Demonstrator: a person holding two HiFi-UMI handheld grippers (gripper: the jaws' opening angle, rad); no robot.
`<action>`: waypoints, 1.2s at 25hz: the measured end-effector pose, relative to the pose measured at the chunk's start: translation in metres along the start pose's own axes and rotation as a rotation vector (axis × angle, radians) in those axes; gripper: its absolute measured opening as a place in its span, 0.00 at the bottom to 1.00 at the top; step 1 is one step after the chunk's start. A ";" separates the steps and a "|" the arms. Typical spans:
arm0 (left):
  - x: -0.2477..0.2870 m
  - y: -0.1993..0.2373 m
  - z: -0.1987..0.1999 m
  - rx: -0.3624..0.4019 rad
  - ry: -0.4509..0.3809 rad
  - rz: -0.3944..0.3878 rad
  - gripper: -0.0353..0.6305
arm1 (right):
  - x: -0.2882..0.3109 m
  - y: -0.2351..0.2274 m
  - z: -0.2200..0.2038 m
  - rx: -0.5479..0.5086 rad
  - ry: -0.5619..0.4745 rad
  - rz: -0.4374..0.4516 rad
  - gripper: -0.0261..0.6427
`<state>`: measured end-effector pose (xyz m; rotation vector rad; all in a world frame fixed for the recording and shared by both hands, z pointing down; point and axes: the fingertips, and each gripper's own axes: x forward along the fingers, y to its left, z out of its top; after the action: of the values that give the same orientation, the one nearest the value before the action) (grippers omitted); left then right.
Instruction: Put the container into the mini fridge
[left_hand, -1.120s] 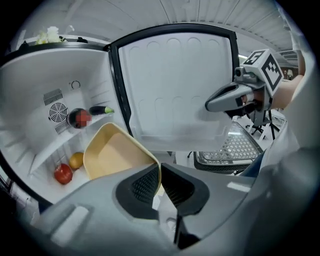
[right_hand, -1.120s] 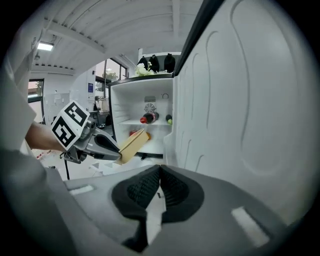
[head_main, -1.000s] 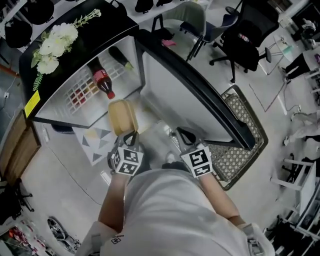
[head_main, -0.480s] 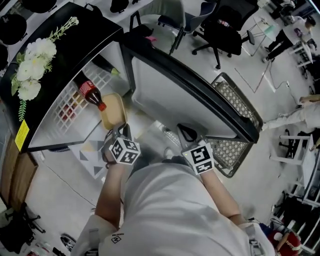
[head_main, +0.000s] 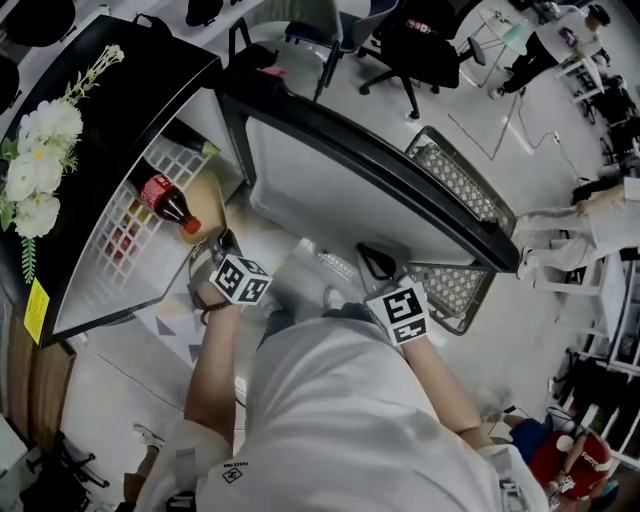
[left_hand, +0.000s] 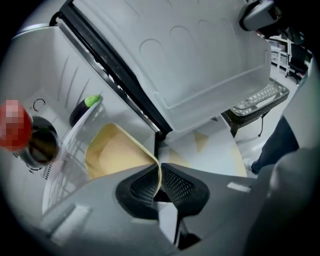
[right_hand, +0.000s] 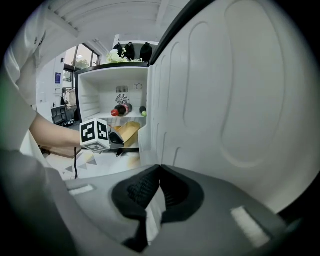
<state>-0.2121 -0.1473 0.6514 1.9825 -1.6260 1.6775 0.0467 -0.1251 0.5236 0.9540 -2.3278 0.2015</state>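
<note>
The container (left_hand: 117, 152) is a shallow tan tray; my left gripper (left_hand: 159, 175) is shut on its near rim. Its far end reaches over the fridge's white wire shelf (left_hand: 75, 150). From the head view the container (head_main: 205, 200) lies at the mouth of the mini fridge (head_main: 110, 150), with my left gripper (head_main: 222, 250) just below it. In the right gripper view the container (right_hand: 127, 131) shows inside the fridge opening. My right gripper (right_hand: 159, 172) is shut and empty, close to the inner face of the open fridge door (right_hand: 225, 100); in the head view my right gripper (head_main: 372, 265) sits under that door (head_main: 350, 170).
A cola bottle (head_main: 165, 200) with a red cap and a dark aubergine (left_hand: 82, 107) lie on the fridge shelf. White flowers (head_main: 35, 160) rest on the fridge's black top. A wire basket (head_main: 450, 200) stands beyond the door. Office chairs (head_main: 420, 45) stand further off.
My left gripper has carried the container leftwards and into the fridge opening, beside the cola bottle. The right gripper has stayed by the door.
</note>
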 end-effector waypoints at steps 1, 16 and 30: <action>0.004 0.002 0.000 0.016 0.006 0.012 0.09 | 0.000 0.000 -0.001 0.003 0.003 -0.004 0.04; 0.049 0.023 0.003 0.169 0.090 0.149 0.09 | 0.000 0.004 -0.008 0.017 0.036 -0.027 0.04; 0.066 0.041 0.007 0.154 0.108 0.171 0.10 | -0.010 0.005 -0.013 0.025 0.042 -0.047 0.04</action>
<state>-0.2480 -0.2124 0.6762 1.8245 -1.7189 1.9895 0.0554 -0.1113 0.5289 1.0066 -2.2667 0.2299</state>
